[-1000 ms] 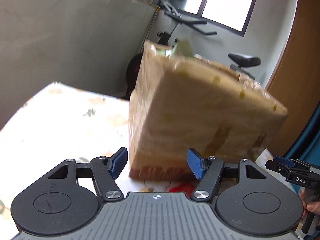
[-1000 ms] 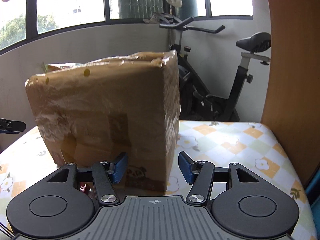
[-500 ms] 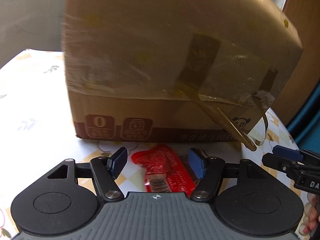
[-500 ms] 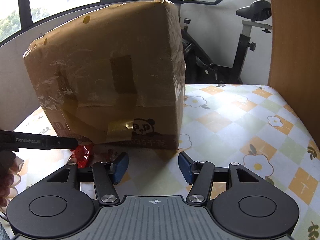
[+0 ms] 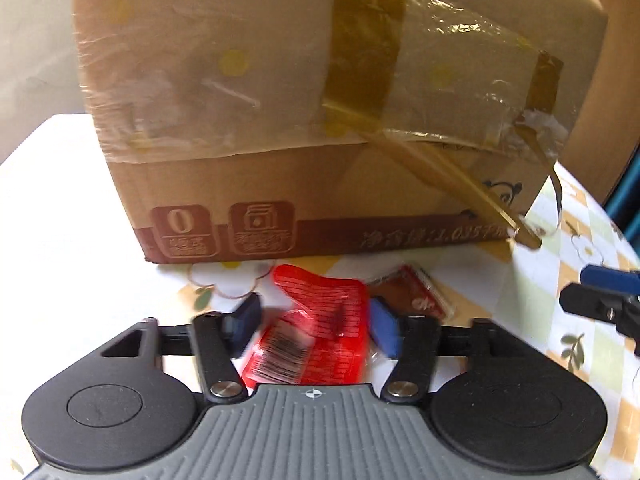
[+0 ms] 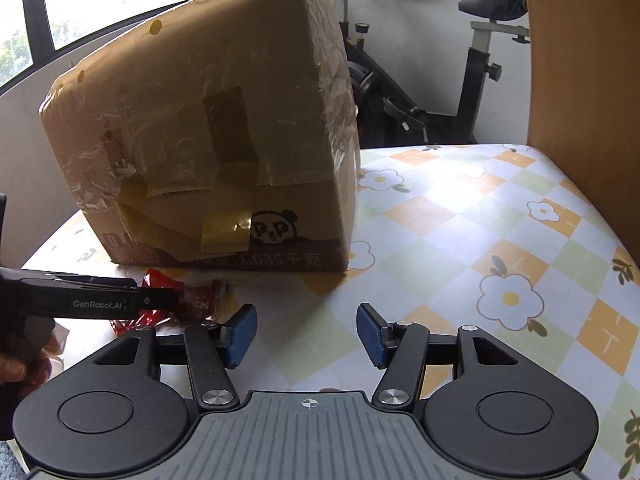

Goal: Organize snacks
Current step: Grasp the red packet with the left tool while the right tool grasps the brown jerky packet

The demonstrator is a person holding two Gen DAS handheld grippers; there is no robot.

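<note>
My left gripper [image 5: 314, 326], jaws just closing, straddled the crinkly red plastic snack packet [image 5: 316, 332] lying lengthwise before the taped brown cardboard box [image 5: 320, 120], not yet pinched; my right gripper [image 6: 306, 334] hung spread, farther off.

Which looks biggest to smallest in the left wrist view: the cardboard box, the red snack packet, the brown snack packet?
1. cardboard box
2. red snack packet, though nearness to the camera enlarges it
3. brown snack packet, partly hidden

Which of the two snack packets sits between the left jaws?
The bright red packet with the barcode; the darker brownish packet lies just outside them, nearer the cardboard box.
</note>
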